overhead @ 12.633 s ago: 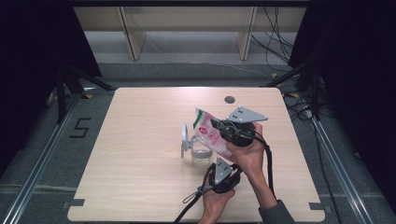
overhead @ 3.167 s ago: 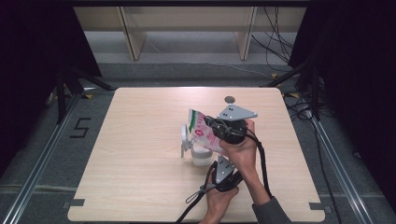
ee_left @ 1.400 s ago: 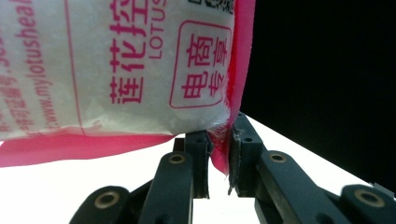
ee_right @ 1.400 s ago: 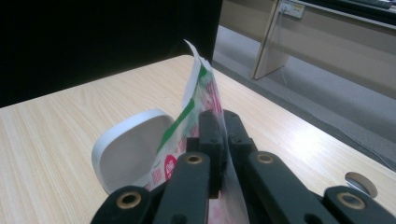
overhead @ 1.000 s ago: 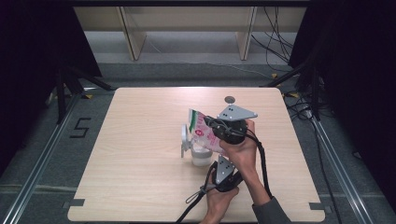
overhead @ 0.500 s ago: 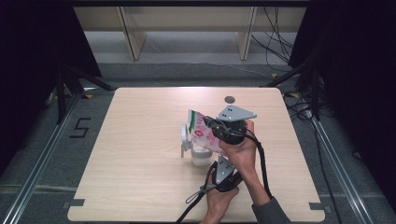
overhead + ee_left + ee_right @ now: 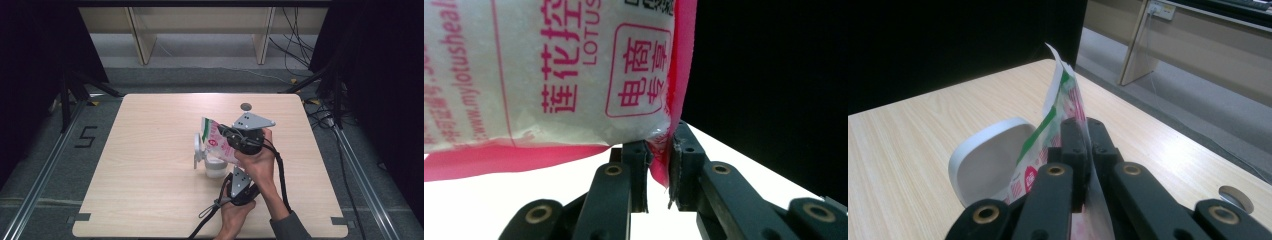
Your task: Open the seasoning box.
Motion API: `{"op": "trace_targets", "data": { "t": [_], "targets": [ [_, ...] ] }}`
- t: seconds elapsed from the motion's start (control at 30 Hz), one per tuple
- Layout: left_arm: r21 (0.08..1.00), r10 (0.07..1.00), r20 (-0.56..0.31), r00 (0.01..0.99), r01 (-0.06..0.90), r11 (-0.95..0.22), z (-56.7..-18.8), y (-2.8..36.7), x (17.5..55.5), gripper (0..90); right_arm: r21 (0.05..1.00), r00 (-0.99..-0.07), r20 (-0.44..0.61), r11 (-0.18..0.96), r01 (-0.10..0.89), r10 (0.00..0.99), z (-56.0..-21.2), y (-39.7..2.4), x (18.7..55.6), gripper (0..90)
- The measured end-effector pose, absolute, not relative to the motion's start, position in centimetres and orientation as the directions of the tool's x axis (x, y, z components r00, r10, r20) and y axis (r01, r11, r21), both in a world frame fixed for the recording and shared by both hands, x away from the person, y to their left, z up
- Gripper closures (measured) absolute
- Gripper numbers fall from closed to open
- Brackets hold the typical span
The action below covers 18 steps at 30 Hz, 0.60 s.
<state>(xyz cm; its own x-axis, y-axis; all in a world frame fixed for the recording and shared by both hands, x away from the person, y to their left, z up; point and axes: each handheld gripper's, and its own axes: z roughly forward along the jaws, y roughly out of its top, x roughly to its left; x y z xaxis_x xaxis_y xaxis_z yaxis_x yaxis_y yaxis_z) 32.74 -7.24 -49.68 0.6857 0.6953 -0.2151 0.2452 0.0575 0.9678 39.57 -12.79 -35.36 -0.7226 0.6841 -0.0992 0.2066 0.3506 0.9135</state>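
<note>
Pouring was in hand: the bag (image 7: pixel 216 141), tilted over the cup (image 7: pixel 215 167), was pinched by the right gripper (image 7: pixel 235 142) and left gripper (image 7: pixel 657 172) (both clamped); a steeper tilt seemed needed next.

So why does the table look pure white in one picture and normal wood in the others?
Left gripper view: the table is blown out white by overexposure behind the bag, background black. Right gripper view: even light, wood grain clear, near jaws slightly soft. High view: table lit, surroundings dark.
</note>
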Motion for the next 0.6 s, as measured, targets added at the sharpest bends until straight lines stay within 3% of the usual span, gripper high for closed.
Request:
{"op": "trace_targets", "data": {
  "t": [0.6],
  "targets": [
    [0.967, 0.695, -0.215, 0.686, 0.247, 0.056, -49.62, -7.21, 32.74, 79.5, 0.914, -0.716, -0.090, 0.343, 0.217, 0.692, -35.37, -12.81, 39.52, 89.3]
  ]
}}
